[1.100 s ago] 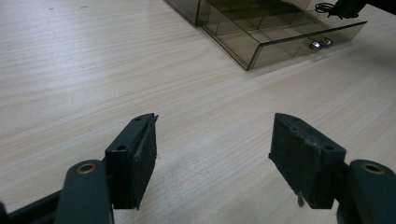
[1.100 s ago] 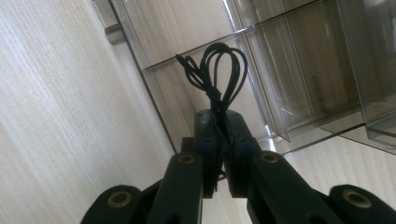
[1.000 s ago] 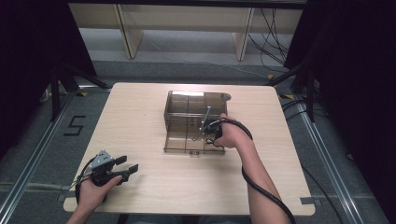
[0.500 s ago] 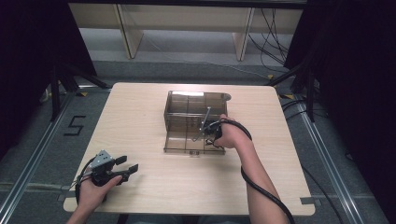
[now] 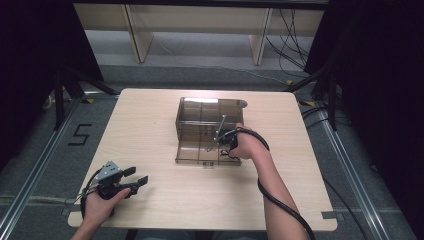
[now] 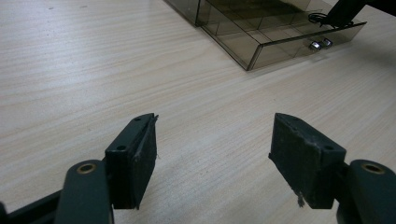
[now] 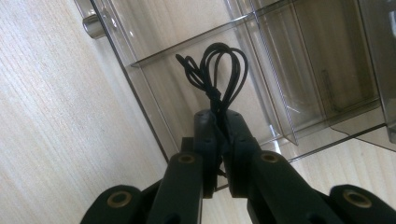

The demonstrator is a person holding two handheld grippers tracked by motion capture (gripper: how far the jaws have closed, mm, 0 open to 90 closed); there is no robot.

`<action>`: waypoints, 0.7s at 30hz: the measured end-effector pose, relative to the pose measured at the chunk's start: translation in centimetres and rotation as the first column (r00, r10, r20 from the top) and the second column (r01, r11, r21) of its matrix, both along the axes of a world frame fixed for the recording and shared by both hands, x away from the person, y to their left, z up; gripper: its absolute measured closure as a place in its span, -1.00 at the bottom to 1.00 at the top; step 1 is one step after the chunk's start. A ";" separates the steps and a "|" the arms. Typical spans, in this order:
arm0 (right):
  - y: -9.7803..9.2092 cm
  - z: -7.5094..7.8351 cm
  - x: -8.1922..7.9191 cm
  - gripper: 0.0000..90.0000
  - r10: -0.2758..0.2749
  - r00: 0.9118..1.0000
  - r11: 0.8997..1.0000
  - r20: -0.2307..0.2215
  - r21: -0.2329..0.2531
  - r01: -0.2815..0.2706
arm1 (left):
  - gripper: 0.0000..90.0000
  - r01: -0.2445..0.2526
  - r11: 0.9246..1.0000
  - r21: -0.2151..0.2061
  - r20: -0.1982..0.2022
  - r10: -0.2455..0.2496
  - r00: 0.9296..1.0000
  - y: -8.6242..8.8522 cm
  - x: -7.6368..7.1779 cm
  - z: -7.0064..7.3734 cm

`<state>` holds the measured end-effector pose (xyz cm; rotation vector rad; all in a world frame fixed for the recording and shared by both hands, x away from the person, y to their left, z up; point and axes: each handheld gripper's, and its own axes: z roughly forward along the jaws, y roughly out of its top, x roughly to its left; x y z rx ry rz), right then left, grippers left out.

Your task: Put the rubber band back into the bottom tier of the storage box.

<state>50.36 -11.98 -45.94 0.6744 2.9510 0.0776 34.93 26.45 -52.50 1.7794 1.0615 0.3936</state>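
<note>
Nothing has shifted since the earlier frames: both grippers hold their positions. Nearest, the left gripper (image 5: 136, 176) rests at the table's (image 5: 150, 125) front left corner, jaws wide apart and empty. Farther in, the right gripper (image 7: 223, 133) is clamped on a looped black cord (image 7: 215, 74) over the pulled-out drawer (image 5: 200, 152) of the smoky clear organizer box (image 5: 200, 115).

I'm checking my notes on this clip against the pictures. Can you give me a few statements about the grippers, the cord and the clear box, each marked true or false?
1. The right gripper is shut on a bundled black cord. True.
2. The left gripper holds the cord. False: its jaws are open with nothing between them, over the bare table.
3. The cord hangs over the pulled-out drawer of the smoky clear organiser box. True.
4. The organiser box stands on the floor. False: it stands on the wooden table.
</note>
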 end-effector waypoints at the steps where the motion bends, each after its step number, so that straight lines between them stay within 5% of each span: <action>1: 0.0 0.0 0.0 0.91 0.000 1.000 1.000 -0.001 0.000 0.000 | -0.31 0.001 1.000 0.000 -0.001 -0.001 1.000 0.0 0.0 0.0; 21: 0.0 -0.4 0.2 0.91 0.009 1.000 1.000 -0.013 -0.002 -0.009 | -0.31 0.001 1.000 -0.001 0.000 -0.001 1.000 0.0 0.0 0.0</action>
